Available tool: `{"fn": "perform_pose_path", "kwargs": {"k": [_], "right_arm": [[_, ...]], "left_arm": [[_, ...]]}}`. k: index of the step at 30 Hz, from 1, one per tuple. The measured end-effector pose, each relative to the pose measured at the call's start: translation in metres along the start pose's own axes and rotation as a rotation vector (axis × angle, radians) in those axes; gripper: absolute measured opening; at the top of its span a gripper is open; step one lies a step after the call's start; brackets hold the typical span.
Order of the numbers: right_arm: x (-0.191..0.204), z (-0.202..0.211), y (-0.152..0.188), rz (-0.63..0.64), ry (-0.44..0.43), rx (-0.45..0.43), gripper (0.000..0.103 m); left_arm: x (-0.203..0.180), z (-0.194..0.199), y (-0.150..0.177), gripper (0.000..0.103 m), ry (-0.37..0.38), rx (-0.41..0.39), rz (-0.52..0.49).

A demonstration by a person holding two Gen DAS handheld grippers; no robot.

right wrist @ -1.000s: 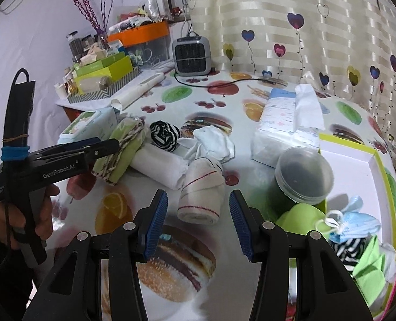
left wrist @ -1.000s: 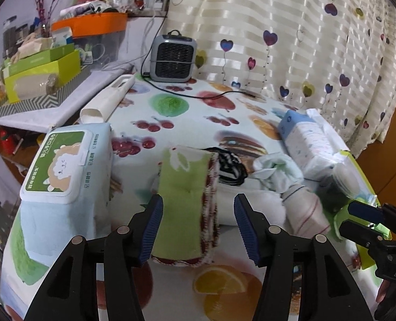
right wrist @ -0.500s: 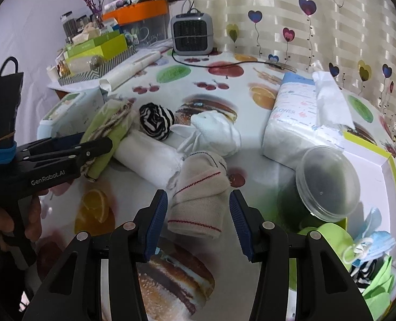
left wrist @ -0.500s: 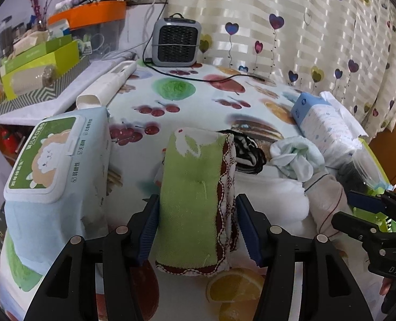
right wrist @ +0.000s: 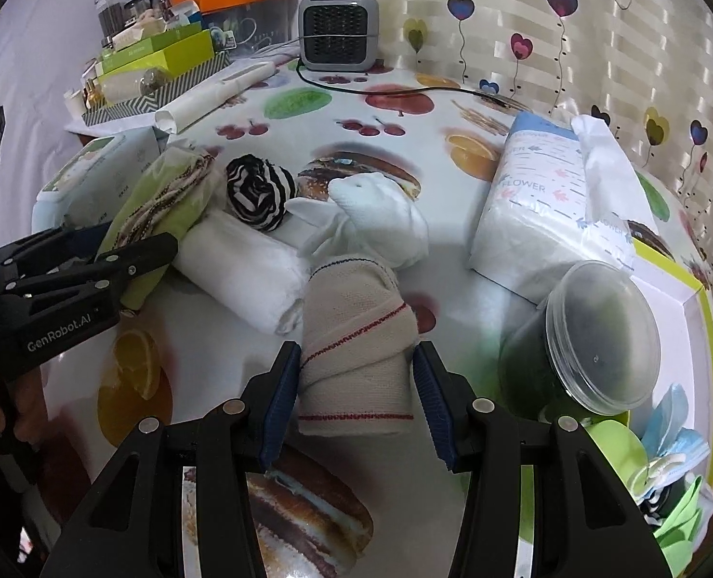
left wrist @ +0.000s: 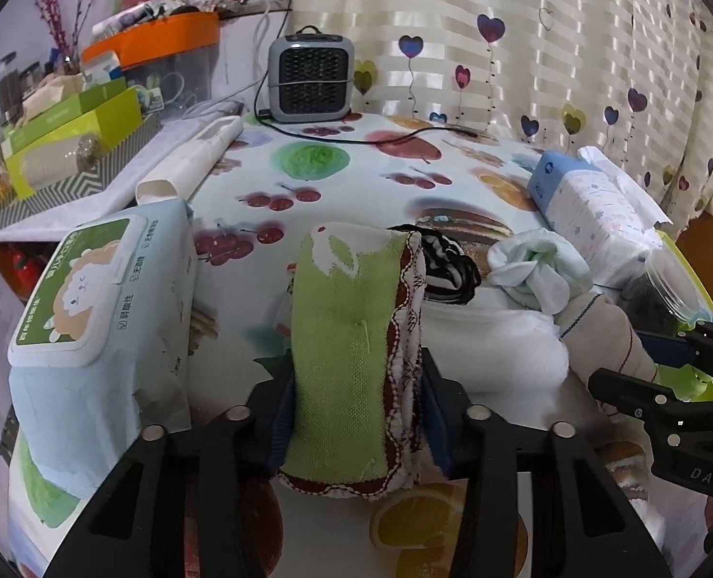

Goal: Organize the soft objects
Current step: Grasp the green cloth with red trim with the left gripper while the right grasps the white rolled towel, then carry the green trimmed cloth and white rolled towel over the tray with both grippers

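The left gripper [left wrist: 356, 414] was closing on the green cloth [left wrist: 347, 347]. The right gripper [right wrist: 356, 400] straddled a beige roll [right wrist: 356, 337], pads apart. Most soft things still lay outside the tray [right wrist: 693, 298].

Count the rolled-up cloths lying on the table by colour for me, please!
Green: 1, the green towel
White: 2, the white towel roll and the white bundle
Cream with red stripes: 1, the striped roll
Black and white: 1, the zebra roll
Total: 5

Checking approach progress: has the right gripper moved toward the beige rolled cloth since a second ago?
Yes. The right gripper has advanced; the beige rolled cloth, once ahead of its fingertips, now lies between them.
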State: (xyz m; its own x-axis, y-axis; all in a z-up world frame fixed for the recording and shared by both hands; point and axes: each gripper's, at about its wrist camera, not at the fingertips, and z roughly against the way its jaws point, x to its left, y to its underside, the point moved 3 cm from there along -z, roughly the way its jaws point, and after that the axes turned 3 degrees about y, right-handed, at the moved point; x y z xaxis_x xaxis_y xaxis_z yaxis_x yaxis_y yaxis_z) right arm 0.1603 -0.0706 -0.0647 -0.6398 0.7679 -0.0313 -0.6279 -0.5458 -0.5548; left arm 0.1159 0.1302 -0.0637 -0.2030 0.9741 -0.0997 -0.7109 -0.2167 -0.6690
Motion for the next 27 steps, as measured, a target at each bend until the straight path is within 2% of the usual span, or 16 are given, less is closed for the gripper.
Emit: {"fn": "perform_pose_path", "kwargs": {"k": [6, 13, 27], "right_arm": [[-0.001, 0.009, 0.001, -0.017, -0.015, -0.027, 0.045], [-0.004, 0.034, 0.0, -0.041, -0.031, -0.102, 0.044], [-0.006, 0.095, 0.009, -0.09, -0.047, -0.236, 0.045]], "left_arm": [[0.004, 0.011, -0.002, 0.037, -0.003, -0.026, 0.026], [0.004, 0.039, -0.006, 0.036, 0.011, -0.085, 0.045], [-0.034, 0.097, -0.01, 0.036, 0.122, -0.183, 0.006]]}}
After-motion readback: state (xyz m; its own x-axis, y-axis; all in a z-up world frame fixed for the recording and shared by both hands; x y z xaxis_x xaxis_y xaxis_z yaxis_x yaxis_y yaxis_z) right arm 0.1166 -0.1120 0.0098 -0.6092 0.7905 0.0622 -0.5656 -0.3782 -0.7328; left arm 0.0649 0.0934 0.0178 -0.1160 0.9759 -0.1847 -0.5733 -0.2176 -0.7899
